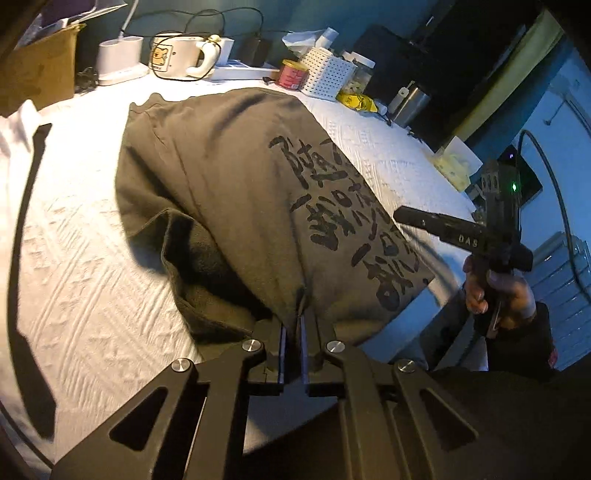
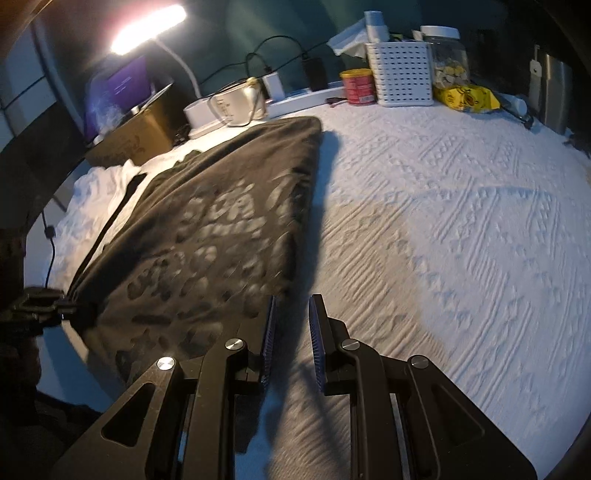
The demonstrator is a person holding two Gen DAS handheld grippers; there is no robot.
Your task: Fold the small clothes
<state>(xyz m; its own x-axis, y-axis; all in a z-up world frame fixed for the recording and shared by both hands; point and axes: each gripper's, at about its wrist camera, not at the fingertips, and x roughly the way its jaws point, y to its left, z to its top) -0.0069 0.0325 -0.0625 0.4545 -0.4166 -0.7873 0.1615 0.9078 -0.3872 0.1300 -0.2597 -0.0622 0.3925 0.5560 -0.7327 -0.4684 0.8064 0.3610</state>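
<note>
A dark olive T-shirt (image 1: 221,192) with black brush characters lies spread on the white textured cover (image 1: 74,288). My left gripper (image 1: 299,319) is shut on the shirt's near hem, and the cloth bunches between its pads. In the right wrist view the same shirt (image 2: 207,229) stretches away to the left, with the left gripper (image 2: 64,306) pinching its near left corner. My right gripper (image 2: 291,301) is open at the shirt's near right corner. Its left finger (image 2: 271,314) overlaps the shirt's edge, and only white cover shows in the gap. A person's hand (image 1: 495,295) holds the right tool.
Along the back edge stand a lit desk lamp (image 2: 147,29), a mug (image 1: 177,57), a red can (image 2: 356,86), a white perforated basket (image 2: 402,74), a jar (image 2: 447,55) and a yellow bag (image 2: 465,98). A cardboard box (image 1: 33,74) and a white garment with a black strip (image 1: 22,155) lie at left.
</note>
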